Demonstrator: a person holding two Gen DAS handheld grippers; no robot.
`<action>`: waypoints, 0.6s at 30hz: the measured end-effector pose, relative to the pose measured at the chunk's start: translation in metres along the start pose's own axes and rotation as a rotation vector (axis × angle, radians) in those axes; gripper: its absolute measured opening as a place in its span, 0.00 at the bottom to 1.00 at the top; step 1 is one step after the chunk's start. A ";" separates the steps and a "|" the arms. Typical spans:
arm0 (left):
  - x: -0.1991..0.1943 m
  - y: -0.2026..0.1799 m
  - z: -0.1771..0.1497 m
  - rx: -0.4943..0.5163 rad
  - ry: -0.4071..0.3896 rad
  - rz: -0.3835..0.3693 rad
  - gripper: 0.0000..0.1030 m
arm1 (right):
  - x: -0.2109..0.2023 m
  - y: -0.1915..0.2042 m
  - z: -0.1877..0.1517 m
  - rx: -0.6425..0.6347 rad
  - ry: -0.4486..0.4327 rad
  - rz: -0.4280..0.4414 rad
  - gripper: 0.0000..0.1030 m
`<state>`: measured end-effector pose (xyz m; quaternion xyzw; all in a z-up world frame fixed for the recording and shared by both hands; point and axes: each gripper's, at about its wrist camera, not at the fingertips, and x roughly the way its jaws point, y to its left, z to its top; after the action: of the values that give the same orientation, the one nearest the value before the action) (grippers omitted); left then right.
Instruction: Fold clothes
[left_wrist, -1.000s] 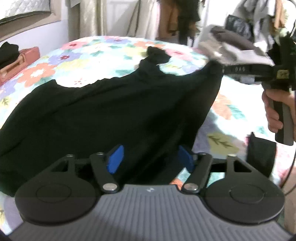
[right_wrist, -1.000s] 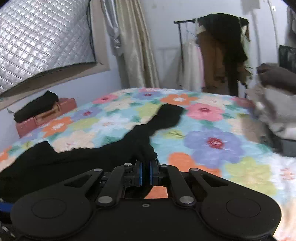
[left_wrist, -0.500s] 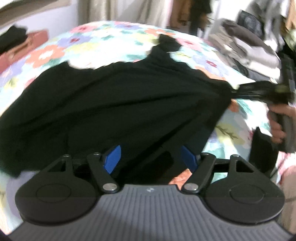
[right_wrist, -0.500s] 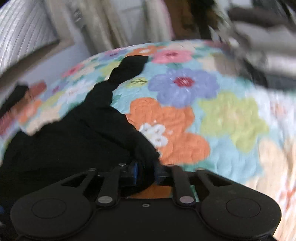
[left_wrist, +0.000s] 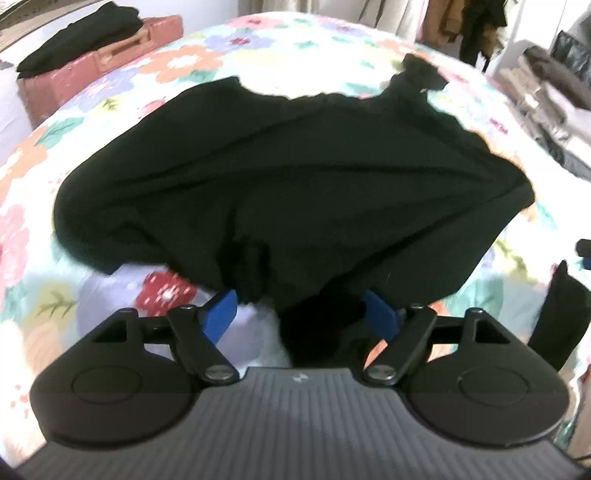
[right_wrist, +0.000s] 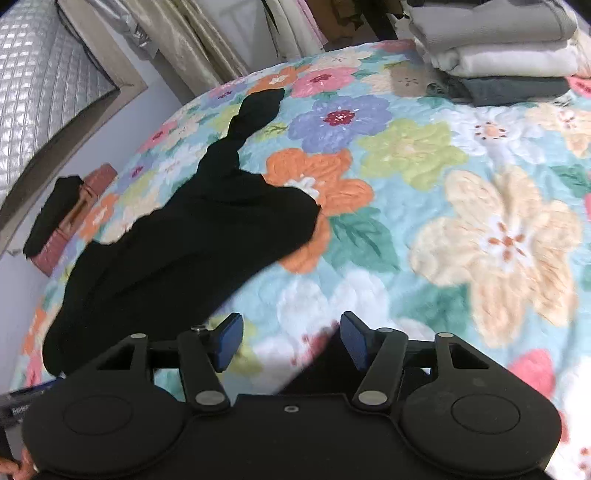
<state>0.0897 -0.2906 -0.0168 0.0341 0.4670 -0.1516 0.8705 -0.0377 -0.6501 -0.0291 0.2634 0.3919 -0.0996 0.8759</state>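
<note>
Black garment (left_wrist: 295, 177) seemingly between left gripper's (left_wrist: 301, 314) jaws

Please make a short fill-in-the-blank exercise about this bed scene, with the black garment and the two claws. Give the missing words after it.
1. The black garment lies spread on a bedspread printed with large ____.
2. The right claw has just been opening, and between its blue pads there is ____ cloth.
3. Near the far right of the bed stands a stack of ____ clothes.
4. The left claw stands ____, with black cloth lying loose between its pads.

Missing words: flowers; no; folded; open
</note>
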 end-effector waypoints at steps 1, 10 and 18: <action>0.000 0.000 -0.002 0.001 0.015 0.031 0.76 | -0.003 -0.001 -0.003 0.007 0.008 -0.018 0.67; 0.003 0.029 -0.032 -0.250 0.151 -0.107 0.76 | 0.023 0.002 -0.033 0.010 0.217 -0.068 0.80; 0.008 0.043 -0.050 -0.420 0.185 -0.278 0.78 | 0.015 0.041 -0.049 -0.073 0.299 0.308 0.16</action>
<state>0.0669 -0.2413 -0.0551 -0.1978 0.5660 -0.1659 0.7829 -0.0432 -0.5888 -0.0523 0.3003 0.4759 0.0899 0.8217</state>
